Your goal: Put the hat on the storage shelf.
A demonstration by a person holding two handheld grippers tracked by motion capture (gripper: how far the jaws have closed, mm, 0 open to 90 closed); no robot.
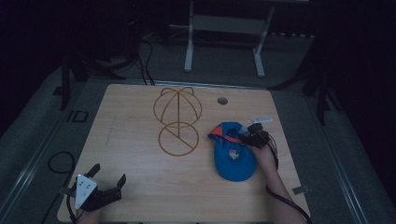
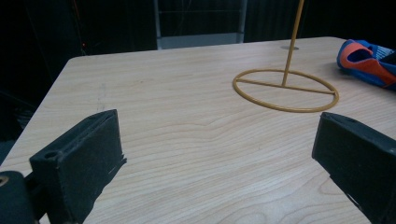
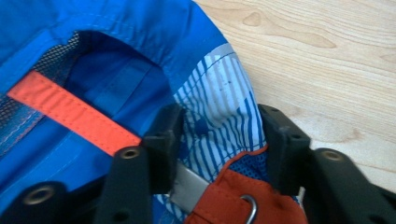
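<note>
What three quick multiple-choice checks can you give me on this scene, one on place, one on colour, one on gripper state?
1. Where does the blue cap lie relative to the wire stand?
A. to its right B. to its left C. hung on it
2. What colour is the cap's strap?
A. green B. orange C. white
3. How is the left gripper?
A. shut on the stand B. shut on the cap C. open above the table

Answers: 1 A, the high view shows the cap right of the stand. 2 B, orange strap in the right gripper view. 3 C, jaws apart, nothing between.
</note>
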